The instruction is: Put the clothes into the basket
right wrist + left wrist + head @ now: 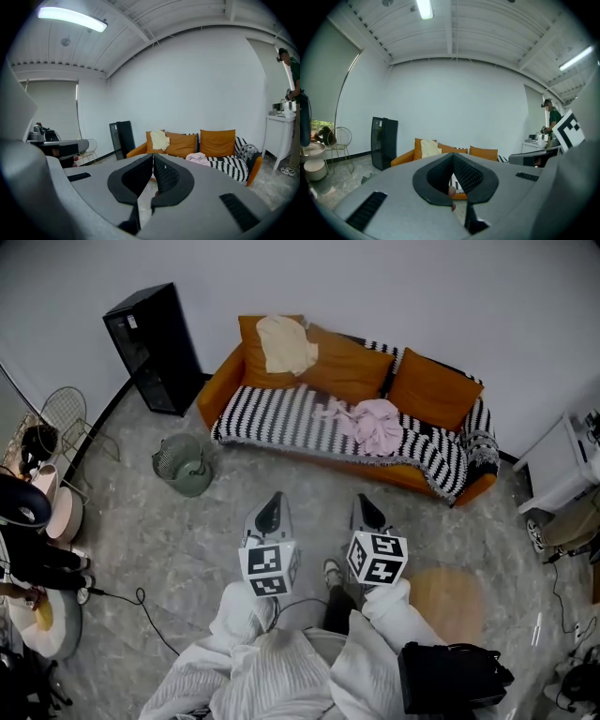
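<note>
Head view: left gripper (273, 499) and right gripper (368, 502) clenched, empty, short of sofa (281, 409).
Clothes (373, 423) are seen on the sofa, basket (192, 486) beside it; fabric may be shoved aside if jaws are not opened.

Open floor (309, 479) up to front edge of sofa (214, 385), unobstructed. Green basket (183, 465) on floor just off sofa's left front corner, top open. Black cabinet (155, 348) near sofa's left end, narrow gap between. Cable (141, 601) trailing across floor at left. Round wooden top (448, 601) at right, white unit (562, 465) beyond.
</note>
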A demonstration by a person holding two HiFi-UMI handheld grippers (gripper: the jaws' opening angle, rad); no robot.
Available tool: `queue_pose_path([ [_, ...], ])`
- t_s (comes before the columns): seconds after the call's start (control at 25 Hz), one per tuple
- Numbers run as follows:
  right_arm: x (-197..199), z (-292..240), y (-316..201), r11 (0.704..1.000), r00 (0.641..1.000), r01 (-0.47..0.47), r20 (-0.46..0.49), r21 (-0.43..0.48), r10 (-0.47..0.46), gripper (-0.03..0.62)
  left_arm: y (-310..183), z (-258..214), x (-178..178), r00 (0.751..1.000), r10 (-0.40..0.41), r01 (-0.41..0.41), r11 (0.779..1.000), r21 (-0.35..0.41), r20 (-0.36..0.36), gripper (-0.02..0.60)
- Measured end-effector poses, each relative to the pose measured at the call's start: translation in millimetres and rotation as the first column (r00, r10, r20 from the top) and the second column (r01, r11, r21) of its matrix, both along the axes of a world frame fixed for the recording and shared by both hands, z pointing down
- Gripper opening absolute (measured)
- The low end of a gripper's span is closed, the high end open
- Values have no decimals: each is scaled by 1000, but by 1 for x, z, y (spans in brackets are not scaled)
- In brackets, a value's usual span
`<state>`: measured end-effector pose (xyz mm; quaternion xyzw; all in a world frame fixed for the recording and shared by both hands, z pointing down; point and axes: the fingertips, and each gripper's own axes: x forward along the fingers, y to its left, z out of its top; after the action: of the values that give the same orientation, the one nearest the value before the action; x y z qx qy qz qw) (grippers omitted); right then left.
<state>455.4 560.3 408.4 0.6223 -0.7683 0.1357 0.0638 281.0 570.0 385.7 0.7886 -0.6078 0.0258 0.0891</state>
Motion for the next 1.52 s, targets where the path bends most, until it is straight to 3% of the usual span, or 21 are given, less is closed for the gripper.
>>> queue_pose_path([
  [0.88, 42, 14, -307, 977, 982, 186, -13, -100, -189, 25, -276, 2, 51, 984, -179, 178, 982, -70, 0, 5],
  [1.08, 44, 16, -344, 972, 978, 210, 16, -110, -209, 25, -307, 1, 51, 977, -211, 212, 974, -86, 20, 6],
  [1.52, 59, 24, -368, 971, 981, 193, 46, -143, -188, 25, -326, 5, 50, 974, -218, 224, 964, -142, 54, 6],
])
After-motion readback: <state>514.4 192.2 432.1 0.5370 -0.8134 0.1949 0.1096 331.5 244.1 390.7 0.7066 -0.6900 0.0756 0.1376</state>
